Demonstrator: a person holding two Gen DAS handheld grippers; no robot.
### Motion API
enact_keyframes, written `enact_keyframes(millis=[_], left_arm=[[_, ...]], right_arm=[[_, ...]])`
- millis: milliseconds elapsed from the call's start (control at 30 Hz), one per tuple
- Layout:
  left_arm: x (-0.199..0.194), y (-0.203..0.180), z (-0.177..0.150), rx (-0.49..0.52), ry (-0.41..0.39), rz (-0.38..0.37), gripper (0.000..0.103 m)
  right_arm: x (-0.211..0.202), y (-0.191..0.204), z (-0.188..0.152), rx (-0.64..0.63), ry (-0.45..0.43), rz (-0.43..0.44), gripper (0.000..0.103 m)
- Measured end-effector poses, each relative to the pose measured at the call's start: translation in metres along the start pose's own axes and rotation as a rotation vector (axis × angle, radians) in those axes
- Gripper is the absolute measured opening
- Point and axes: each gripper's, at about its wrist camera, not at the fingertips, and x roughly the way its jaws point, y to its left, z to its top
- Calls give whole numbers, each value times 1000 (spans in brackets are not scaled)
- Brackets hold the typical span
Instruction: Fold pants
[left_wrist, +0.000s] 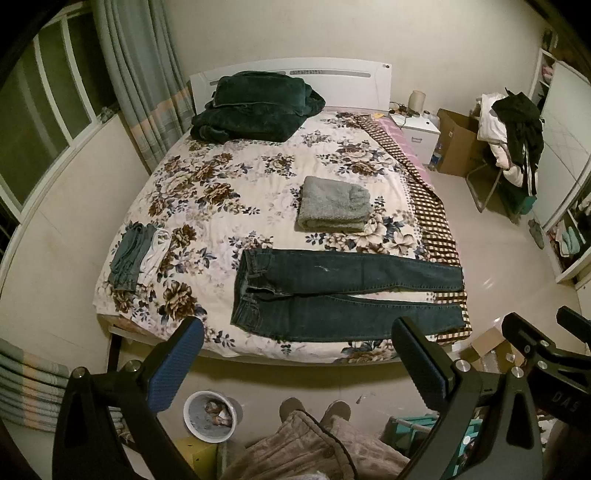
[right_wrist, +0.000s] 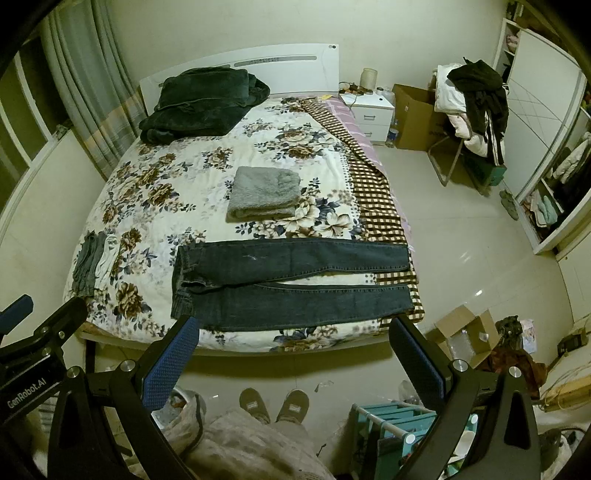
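Two open jaws frame the left wrist view: the left hand-held gripper (left_wrist: 295, 365) hangs empty, held back over the floor in front of the bed's (left_wrist: 258, 177) foot edge. The jeans (left_wrist: 343, 295) lie flat along that edge, waistband toward the left corner, legs running to the right corner, well apart from the pads. The nearer leg lies close to the foot edge, so a one-sided tug could likely drag the denim off onto the floor. A shallow pinch might catch the floral sheet (left_wrist: 207, 206) along with the cloth.

In the right wrist view the right hand-held gripper (right_wrist: 295, 356) is likewise spread and empty, short of the foot edge. The jeans (right_wrist: 291, 288) lie beyond it; the leg ends reach the right corner, where the hems could slip over the side. The folded grey towel (right_wrist: 264, 199) sits just past them, leaving limited room for folding away from the edge.
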Motion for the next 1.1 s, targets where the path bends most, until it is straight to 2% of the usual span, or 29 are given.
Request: enact_keyframes(millis=[900, 1100], left_arm=[[-1, 0, 3, 0, -7, -4, 103], [-2, 0, 4, -6, -7, -2, 103]], right_arm=[[-2, -3, -2, -3, -1, 7, 103], [-13, 4, 15, -6, 8, 22, 103]])
